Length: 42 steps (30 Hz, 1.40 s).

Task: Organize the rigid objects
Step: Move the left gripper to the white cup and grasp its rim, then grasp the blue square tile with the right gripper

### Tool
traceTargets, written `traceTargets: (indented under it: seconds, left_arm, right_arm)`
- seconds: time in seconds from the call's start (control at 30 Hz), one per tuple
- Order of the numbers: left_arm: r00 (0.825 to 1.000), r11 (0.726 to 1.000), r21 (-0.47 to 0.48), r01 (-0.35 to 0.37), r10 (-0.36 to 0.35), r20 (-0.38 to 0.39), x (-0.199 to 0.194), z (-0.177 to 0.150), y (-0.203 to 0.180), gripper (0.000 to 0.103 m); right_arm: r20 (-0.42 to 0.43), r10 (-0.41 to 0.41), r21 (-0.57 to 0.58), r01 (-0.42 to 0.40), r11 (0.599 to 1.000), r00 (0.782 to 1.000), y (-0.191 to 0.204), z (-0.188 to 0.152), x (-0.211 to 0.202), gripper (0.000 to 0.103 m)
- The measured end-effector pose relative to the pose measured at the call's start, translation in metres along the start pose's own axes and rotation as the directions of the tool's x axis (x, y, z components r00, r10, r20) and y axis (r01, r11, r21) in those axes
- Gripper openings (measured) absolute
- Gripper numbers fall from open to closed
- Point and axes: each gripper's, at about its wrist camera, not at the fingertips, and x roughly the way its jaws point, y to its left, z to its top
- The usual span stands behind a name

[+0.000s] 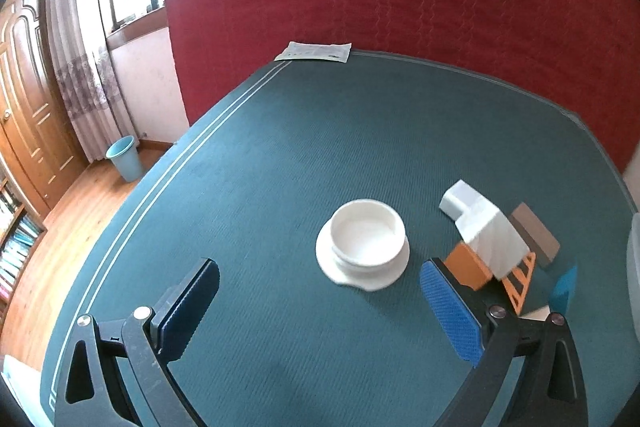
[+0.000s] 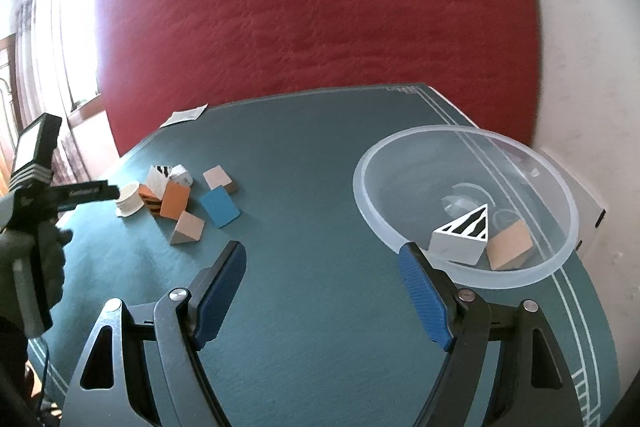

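Note:
My left gripper [image 1: 320, 301] is open and empty, just short of a white round lid-like piece [image 1: 363, 245] on the green table mat. To its right lies a pile of blocks: a white one [image 1: 486, 227], an orange one [image 1: 468, 267], a brown one [image 1: 534, 233] and a blue one [image 1: 564, 287]. My right gripper [image 2: 322, 293] is open and empty above the mat. A clear bowl [image 2: 466, 275] at its right holds a white striped wedge [image 2: 460, 235] and a tan block [image 2: 508, 249]. The pile also shows in the right wrist view [image 2: 176, 201].
A paper sheet [image 1: 314, 51] lies at the table's far edge against a red padded wall. The left hand-held gripper body [image 2: 36, 187] shows at the left of the right wrist view. A blue bin [image 1: 125, 157] stands on the wooden floor.

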Motion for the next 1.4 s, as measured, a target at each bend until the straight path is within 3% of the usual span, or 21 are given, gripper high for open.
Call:
traceTargets:
  seconds: [0.4, 0.5, 0.7, 0.77, 0.97, 1.4]
  left_arm:
    - [1.000, 0.998, 0.067, -0.001, 0.002, -0.025, 0.030, 0.006, -0.012, 0.101]
    - [1.000, 0.997, 0.083, 0.012, -0.010, -0.029, 0.033, 0.007, -0.013, 0.087]
    - [0.992, 0.993, 0.049, 0.110, -0.106, -0.067, 0.037, 0.006, -0.006, 0.056]
    - [0.990, 0.991, 0.049, 0.127, -0.124, -0.063, 0.035, 0.005, -0.005, 0.052]
    - [0.985, 0.986, 0.039, 0.164, -0.162, -0.066, 0.027, 0.000, 0.000, 0.052]
    - [0.982, 0.979, 0.077, 0.188, -0.185, -0.043, 0.013, -0.013, 0.000, 0.052]
  right_arm:
    - [-0.045, 0.006, 0.024, -0.005, 1.000, 0.999, -0.003, -0.001, 0.006, 0.080]
    - [-0.058, 0.014, 0.028, -0.012, 1.000, 0.998, -0.001, 0.001, 0.010, 0.080]
    - [-0.093, 0.062, 0.035, -0.059, 0.998, 0.994, 0.008, 0.011, 0.021, 0.080]
    - [-0.105, 0.084, 0.036, -0.081, 0.996, 0.991, 0.013, 0.016, 0.027, 0.080]
    - [-0.143, 0.154, 0.037, -0.150, 0.988, 0.978, 0.034, 0.029, 0.048, 0.080]
    - [-0.220, 0.172, -0.066, -0.190, 0.980, 0.960, 0.073, 0.036, 0.100, 0.078]
